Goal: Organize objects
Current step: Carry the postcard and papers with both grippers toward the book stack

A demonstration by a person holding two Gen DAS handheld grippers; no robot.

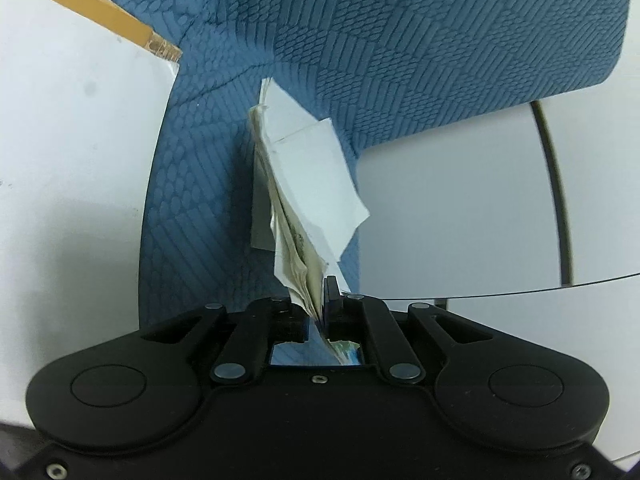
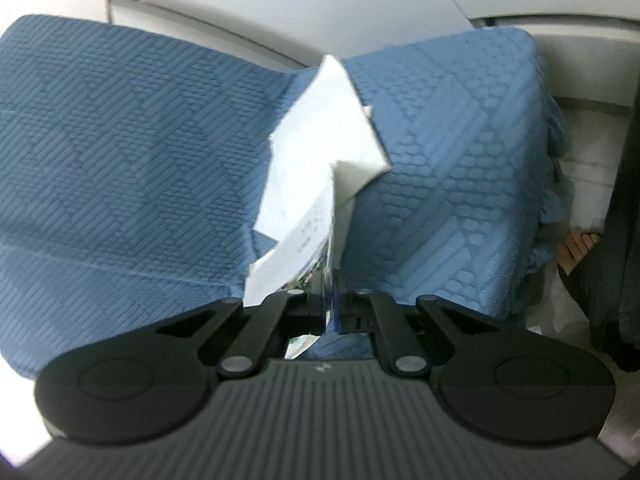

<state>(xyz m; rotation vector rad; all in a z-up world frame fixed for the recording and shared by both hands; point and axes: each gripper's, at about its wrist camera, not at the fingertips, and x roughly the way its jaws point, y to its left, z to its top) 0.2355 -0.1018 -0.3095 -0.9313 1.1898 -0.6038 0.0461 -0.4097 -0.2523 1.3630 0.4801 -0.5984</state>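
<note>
So both tongs are clamping paper right now, each its own bundle as far as I can tell. The left gripper (image 1: 322,300) is pinching shut on a wad of papers (image 1: 304,184), white sheets on the outside and yellowish, printed ones tucked inside, fanning up and away from the jaws over the blue cloth (image 1: 400,40). The left view is also showing stuff the right one isn't: a white surface (image 1: 72,140) to the left of the cloth, a strip of brown cardboard (image 1: 100,8) along that surface's far edge, and a thin dark cable (image 1: 556,184) curving across the white area to the right of the cloth. The right view is blurrier, and there the right gripper (image 2: 330,300) is squeezing closed on a stack of white slips (image 2: 320,152) with some printed text on one and a colourful glossy edge down near the jaws. That view is also giving the cloth's right-hand edge hanging down in rumpled folds, with something tan and ribbed (image 2: 576,252) just past it that I can't make out. Both grippers are pointing downward at a slant toward the cloth, papers sticking up in front of them, lifted clear of the cloth rather than lying flat on it.
</note>
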